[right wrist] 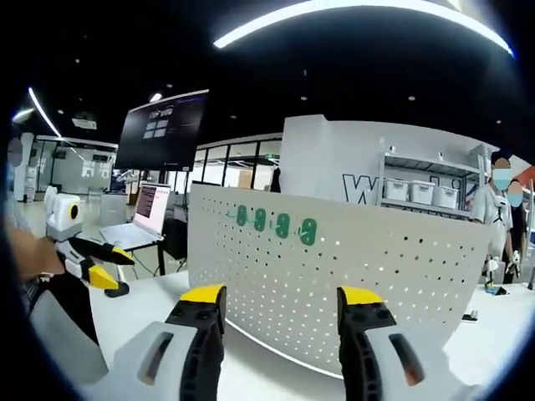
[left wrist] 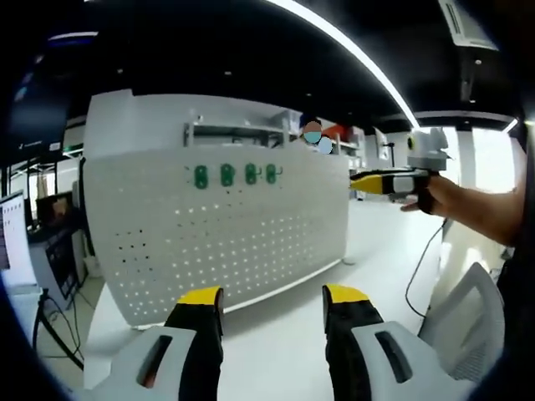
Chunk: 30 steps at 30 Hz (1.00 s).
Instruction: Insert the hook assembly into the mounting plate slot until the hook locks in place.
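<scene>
In the left gripper view my left gripper (left wrist: 272, 322) rises at bottom centre, jaws apart and empty over the tabletop (left wrist: 276, 351). The pegboard (left wrist: 217, 225) stands mid-frame, four green hooks (left wrist: 236, 175) in a row near its top. My right gripper (left wrist: 368, 182) shows at right; in the right gripper view its jaws gape empty too. The hooks look light, stiff plastic; I'd pinch one across its flat body.

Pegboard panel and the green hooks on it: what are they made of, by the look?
Pegboard panel: likely white painted sheet metal or plastic; thin, smooth matte face, regular punched holes, light showing through. Green hooks: probably moulded plastic, uniform glossy green; too small to be sure.
</scene>
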Motion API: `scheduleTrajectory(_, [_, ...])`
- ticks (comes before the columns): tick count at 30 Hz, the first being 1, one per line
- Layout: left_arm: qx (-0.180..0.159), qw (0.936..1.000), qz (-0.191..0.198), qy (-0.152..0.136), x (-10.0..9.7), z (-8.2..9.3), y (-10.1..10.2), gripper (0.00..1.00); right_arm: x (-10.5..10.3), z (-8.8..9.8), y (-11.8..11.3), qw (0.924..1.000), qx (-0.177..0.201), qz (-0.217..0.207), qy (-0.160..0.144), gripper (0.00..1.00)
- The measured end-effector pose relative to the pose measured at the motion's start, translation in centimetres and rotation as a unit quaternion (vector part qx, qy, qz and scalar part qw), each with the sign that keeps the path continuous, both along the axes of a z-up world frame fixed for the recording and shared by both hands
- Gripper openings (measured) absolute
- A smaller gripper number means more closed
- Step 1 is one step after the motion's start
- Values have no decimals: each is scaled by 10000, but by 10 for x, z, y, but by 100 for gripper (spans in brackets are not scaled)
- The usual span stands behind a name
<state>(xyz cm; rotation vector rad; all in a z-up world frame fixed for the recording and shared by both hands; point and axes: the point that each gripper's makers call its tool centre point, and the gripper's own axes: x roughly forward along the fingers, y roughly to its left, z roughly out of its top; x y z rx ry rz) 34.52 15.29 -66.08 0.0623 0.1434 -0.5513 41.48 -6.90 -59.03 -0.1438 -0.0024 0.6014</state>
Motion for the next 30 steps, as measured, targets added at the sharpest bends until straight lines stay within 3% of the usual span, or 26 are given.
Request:
scheduleTrajectory(9, [-6, 9999, 142, 28, -3, 3, 9, 53, -31, -3, -18, 9994, 222, 174, 200, 57])
scheduleTrajectory(15, [-167, 9997, 175, -7, -6, 11, 10, 55, -52, -16, -14, 9978, 243, 508, 350, 60])
scheduleTrajectory(22, [-252, 9994, 217, -70, -8, 20, 13, 56, -65, -27, -13, 9974, 269, 490, 446, 61])
scheduleTrajectory(30, [-316, 9991, 267, -128, -10, 24, 17, 58, -76, -21, -16, 9983, 259, 360, 378, 64])
